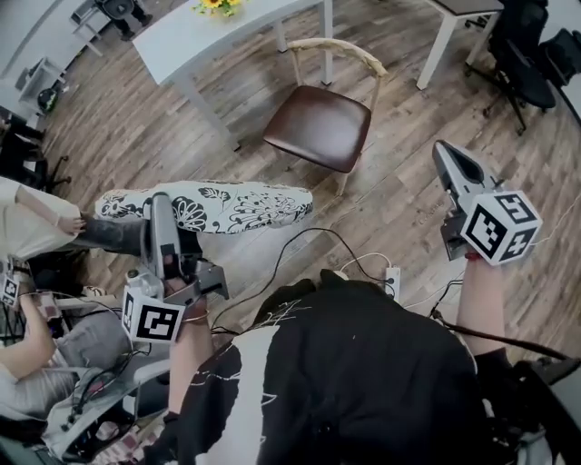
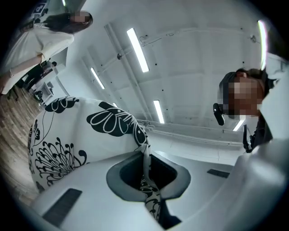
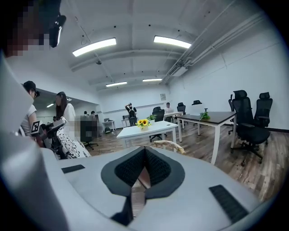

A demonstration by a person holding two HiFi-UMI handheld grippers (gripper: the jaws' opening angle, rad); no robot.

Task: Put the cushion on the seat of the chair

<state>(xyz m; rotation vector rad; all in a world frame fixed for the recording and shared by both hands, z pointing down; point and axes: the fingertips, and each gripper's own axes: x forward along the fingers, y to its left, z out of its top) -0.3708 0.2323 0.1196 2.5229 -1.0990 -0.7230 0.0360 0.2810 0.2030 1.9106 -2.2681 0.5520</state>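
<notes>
The cushion (image 1: pixel 227 206), white with a black flower print, hangs level above the wooden floor, left of the chair. My left gripper (image 1: pixel 162 213) is shut on its near left edge. In the left gripper view a fold of the printed fabric (image 2: pixel 145 155) is pinched between the jaws, and the rest of the cushion (image 2: pixel 81 135) spreads out to the left. The chair (image 1: pixel 318 123) has a brown seat and a pale curved backrest, and its seat is bare. My right gripper (image 1: pixel 451 159) hangs to the right of the chair, shut and holding nothing. Past its tips (image 3: pixel 145 151) shows the chair's backrest (image 3: pixel 169 145).
A white table (image 1: pixel 209 36) with sunflowers (image 1: pixel 218 5) stands behind the chair. Black office chairs (image 1: pixel 522 54) and another table (image 1: pixel 463 9) are at the back right. A power strip (image 1: pixel 388 277) and cables lie on the floor near my feet. A person (image 1: pixel 36 218) sits at the left.
</notes>
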